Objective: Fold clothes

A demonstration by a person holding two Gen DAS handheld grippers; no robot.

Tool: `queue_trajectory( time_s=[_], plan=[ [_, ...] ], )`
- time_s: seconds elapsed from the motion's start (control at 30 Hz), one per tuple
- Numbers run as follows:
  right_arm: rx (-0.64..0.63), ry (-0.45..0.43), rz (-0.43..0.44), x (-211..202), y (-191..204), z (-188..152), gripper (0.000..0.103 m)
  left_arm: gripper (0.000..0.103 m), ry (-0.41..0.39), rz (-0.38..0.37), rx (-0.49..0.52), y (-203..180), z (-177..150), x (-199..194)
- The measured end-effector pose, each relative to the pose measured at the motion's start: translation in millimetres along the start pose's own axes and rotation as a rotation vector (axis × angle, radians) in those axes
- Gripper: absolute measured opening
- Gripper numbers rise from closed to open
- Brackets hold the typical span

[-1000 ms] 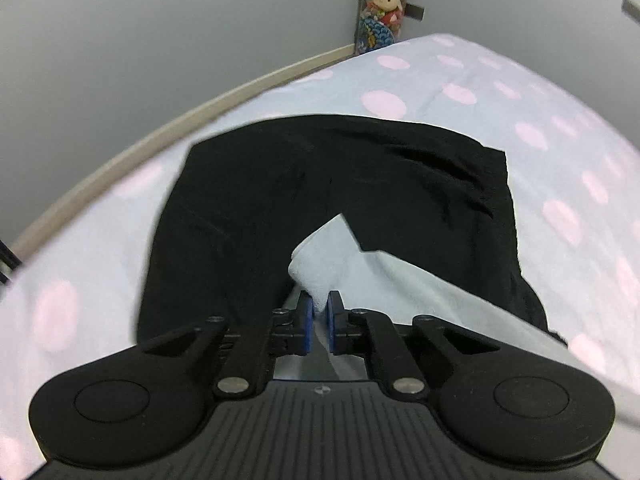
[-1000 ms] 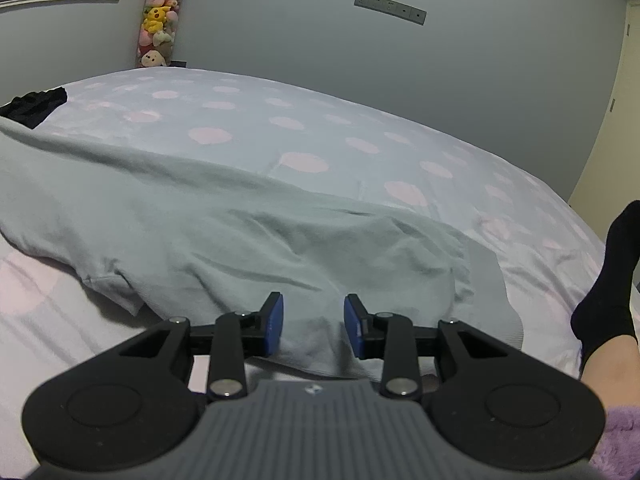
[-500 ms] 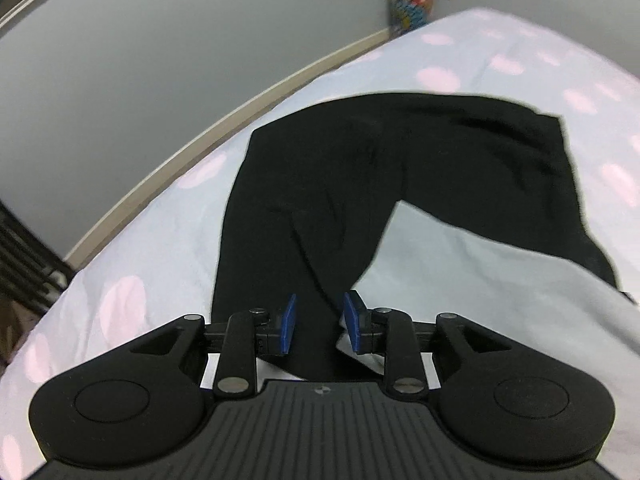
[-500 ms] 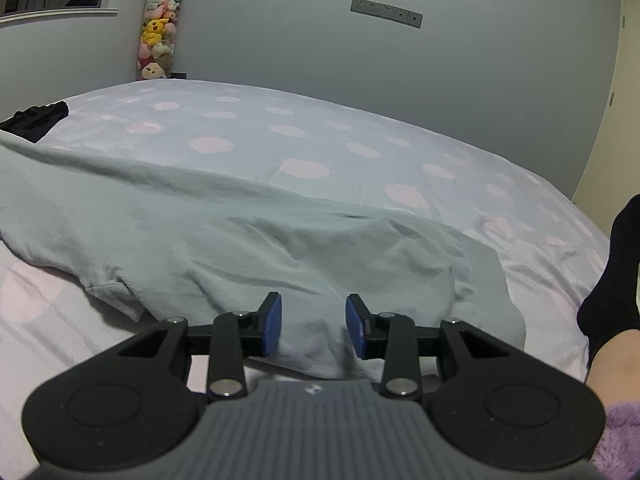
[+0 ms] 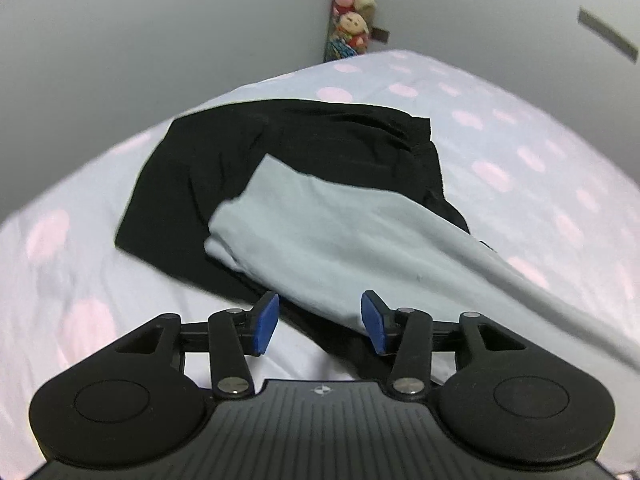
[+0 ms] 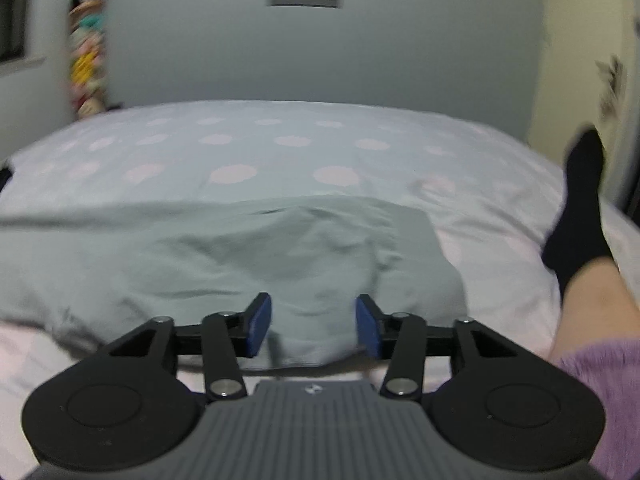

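Left gripper (image 5: 319, 322): jaws spread wide, holding nothing. The blue pads (image 5: 265, 323) hang just above the near edge of the pale grey garment (image 5: 340, 236), which lies directly ahead of the jaws and runs off to the right.

Right gripper (image 6: 313, 325): jaws likewise wide apart and empty, with the same pale grey garment (image 6: 240, 264) spread flat just beyond and below the pads.

Only the left wrist view shows the black garment (image 5: 224, 168), lying flat on the bed (image 5: 60, 280) beneath the far end of the grey one.

Only the right wrist view shows a person's leg in a black sock (image 6: 580, 216), resting on the bed (image 6: 280, 152) to the right of the grey garment, and a purple sleeve (image 6: 600, 392) at the near right.

Beyond the dotted bed cover, both views show a column of plush toys (image 5: 354, 12) against the wall.
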State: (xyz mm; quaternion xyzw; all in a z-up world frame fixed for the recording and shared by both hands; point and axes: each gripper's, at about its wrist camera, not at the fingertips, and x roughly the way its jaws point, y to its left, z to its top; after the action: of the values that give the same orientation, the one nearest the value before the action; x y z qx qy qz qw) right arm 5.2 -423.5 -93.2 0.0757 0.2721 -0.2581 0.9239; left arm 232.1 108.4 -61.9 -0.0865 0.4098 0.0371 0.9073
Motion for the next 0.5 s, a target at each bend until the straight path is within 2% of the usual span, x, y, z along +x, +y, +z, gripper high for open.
queue_trajectory(
  time_s=[0.03, 0.2, 0.3, 0.5],
  plan=[
    [0.036, 0.004, -0.005, -1, -6, 0, 0.052, 0.044, 0.001, -0.005, -0.012, 0, -7, 3],
    [0.005, 0.002, -0.033, -6, 4, -5, 0.053, 0.044, -0.042, -0.03, -0.092, 13, -29, 11],
    [-0.013, 0.001, -0.05, -9, 9, -8, 0.053, 0.051, -0.083, -0.066, -0.195, 31, -29, 14],
    [-0.051, -0.001, -0.083, -15, 21, -14, 0.053, 0.053, -0.13, -0.102, -0.339, 63, -22, 34]
  ],
)
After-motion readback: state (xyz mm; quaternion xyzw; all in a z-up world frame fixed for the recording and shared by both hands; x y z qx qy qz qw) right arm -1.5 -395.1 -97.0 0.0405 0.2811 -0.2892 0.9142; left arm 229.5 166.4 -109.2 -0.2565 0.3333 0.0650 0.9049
